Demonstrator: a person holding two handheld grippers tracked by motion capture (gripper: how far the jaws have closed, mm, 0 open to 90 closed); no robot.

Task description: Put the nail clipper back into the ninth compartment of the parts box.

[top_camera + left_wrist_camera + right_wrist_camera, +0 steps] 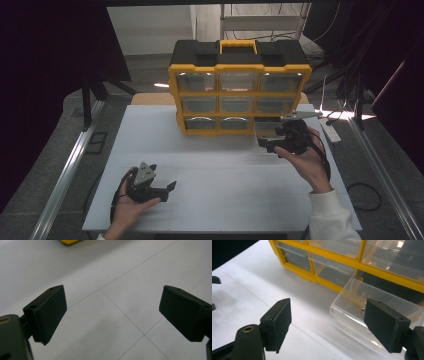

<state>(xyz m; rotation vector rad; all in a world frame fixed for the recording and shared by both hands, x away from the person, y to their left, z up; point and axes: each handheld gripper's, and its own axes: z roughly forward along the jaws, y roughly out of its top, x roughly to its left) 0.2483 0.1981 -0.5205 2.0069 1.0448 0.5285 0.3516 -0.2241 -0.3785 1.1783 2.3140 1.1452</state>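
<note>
Right gripper (pixel 270 142): jaws wide, holding nothing, just beside the pulled-out clear drawer (pixel 372 315) of the yellow organizer (pixel 240 92). Left gripper (pixel 162 189): jaws wide, holding nothing, over the near-left table (pixel 225 200).

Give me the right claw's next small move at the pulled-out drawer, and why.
Probably ease the right claw toward the clear drawer and reach for its contents. That drawer stands pulled out of the yellow organizer, the jaws are open with nothing between them, and something small lies inside, too small to identify.
</note>
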